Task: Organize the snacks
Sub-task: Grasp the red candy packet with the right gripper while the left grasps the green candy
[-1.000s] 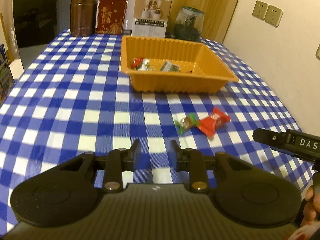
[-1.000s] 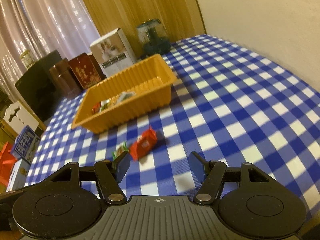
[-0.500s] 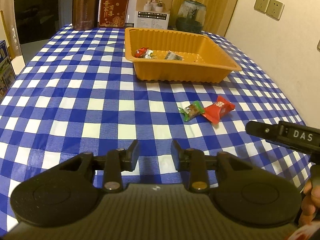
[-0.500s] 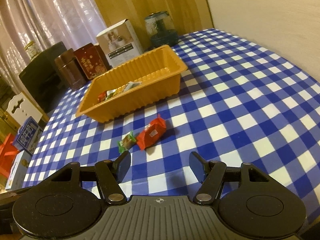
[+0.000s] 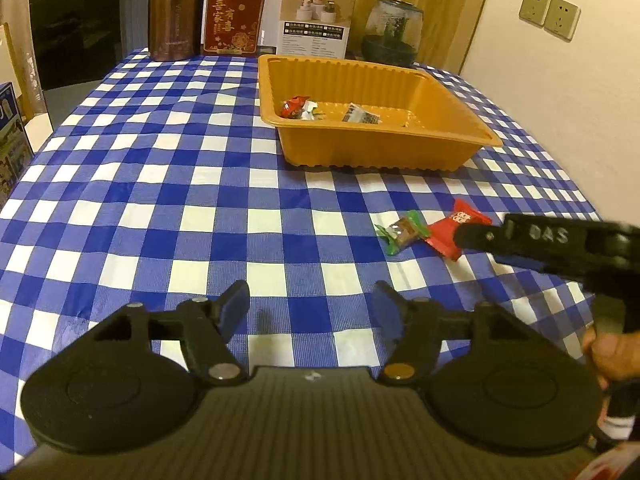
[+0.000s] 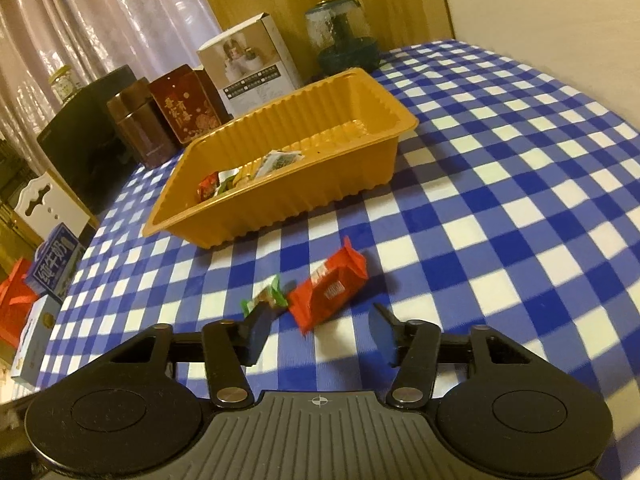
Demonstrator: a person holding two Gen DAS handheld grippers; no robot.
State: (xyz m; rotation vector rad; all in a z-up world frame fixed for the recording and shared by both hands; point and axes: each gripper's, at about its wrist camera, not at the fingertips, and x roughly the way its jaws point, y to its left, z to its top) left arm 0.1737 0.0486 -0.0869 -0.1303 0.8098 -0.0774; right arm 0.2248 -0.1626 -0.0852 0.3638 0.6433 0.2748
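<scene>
The right tool [image 6: 318, 330] is held low over the checked table [image 6: 500, 216], its jaws spread wide and empty, the red snack packet [image 6: 330, 290] lying just ahead between them. Its left fingertip overlaps the green-ended candy [image 6: 266, 296]. The left tool [image 5: 312, 308] is held wide open, empty, over bare cloth. "DAS" is read on the right tool's side. Packet lettering is blurred. Several wrappers are seen in the orange tray [image 5: 384, 148].
</scene>
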